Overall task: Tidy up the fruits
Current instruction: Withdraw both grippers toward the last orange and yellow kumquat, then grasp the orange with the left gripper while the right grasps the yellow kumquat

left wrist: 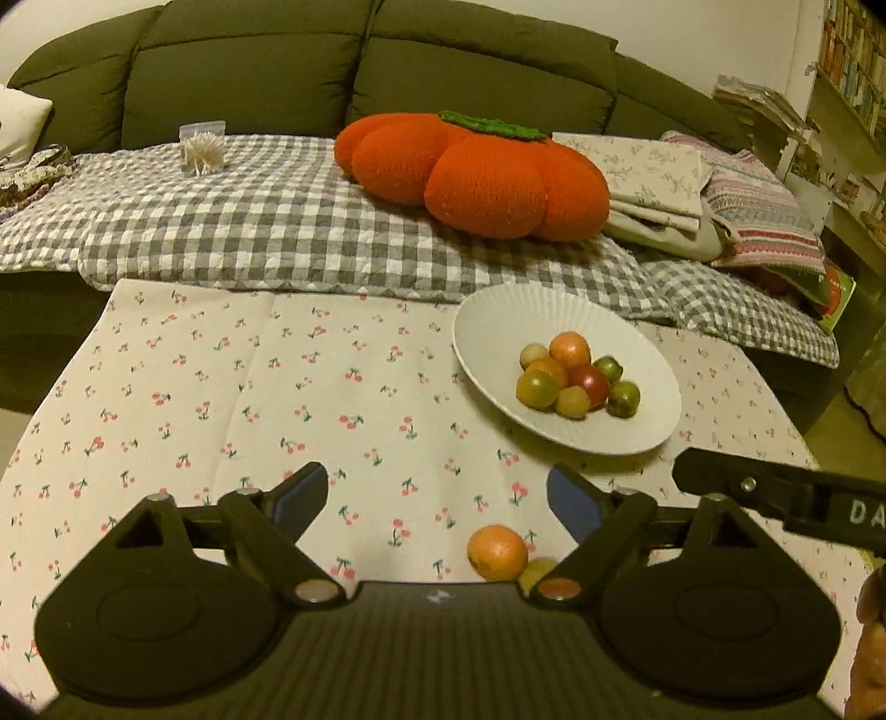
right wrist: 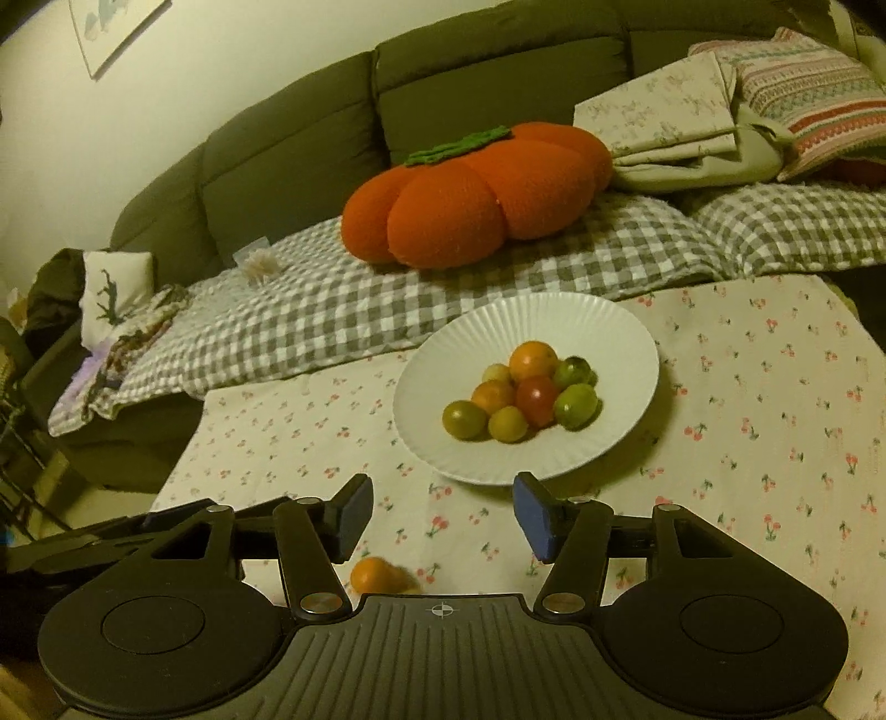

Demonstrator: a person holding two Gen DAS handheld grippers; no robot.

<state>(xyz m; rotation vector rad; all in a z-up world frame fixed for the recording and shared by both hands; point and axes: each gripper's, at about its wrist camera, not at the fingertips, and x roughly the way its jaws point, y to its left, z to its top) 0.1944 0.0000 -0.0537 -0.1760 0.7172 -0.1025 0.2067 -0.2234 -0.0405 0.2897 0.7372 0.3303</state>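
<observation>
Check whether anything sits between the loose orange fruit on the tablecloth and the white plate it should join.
Nothing visible does. The orange fruit lies near the open left gripper, with only bare cherry-print tablecloth between it and the white plate. A smaller yellowish fruit sits beside it, away from that path.

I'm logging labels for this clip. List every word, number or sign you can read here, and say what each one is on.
"DA": white letters on the black body of the right claw, cut off by the edge of the left wrist view.
Book spines on the shelf: too small and blurred to read.
Green and orange item under the folded blankets: print unreadable.
Framed picture on the wall: no legible text.
Nothing else readable.
</observation>
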